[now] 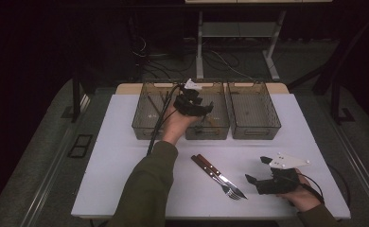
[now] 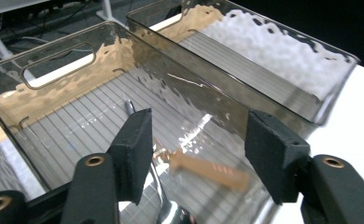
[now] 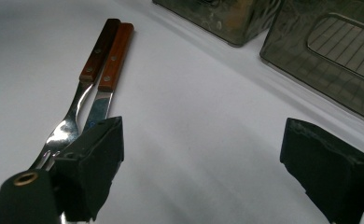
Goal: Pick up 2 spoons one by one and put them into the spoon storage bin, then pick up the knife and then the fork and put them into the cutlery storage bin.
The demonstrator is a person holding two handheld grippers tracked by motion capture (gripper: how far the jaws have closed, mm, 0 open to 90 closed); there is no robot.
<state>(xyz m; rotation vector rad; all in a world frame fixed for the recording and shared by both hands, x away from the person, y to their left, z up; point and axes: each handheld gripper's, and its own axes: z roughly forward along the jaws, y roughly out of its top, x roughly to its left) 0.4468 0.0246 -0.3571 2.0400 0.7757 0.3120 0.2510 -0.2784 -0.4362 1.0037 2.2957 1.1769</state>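
From the high view I have my left gripper point(image 1: 192, 105) over the middle bin point(image 1: 219, 124) of three smoky translucent bins at the far side of the white table point(image 1: 126, 142). The left gripper view tells me what that angle hides: its jaws stand apart with nothing pressed between the pads, and below them a wooden-handled utensil point(image 2: 208, 169) lies on the ribbed floor of the middle bin, blurred, with a bit of shiny metal at the bottom edge of the frame; I cannot tell which kind of cutlery it is. My right gripper point(image 1: 264, 171) sits on the table well nearer me than the middle bin, jaws spread wide and gripping nothing. Just beside it lie a fork point(image 1: 220, 177) and a knife point(image 1: 210, 166), side by side and touching; the right gripper view shows the fork point(image 3: 73, 93) has the darker handle, the knife point(image 3: 108, 74) the redder one, with the fork's tines close to one jaw.
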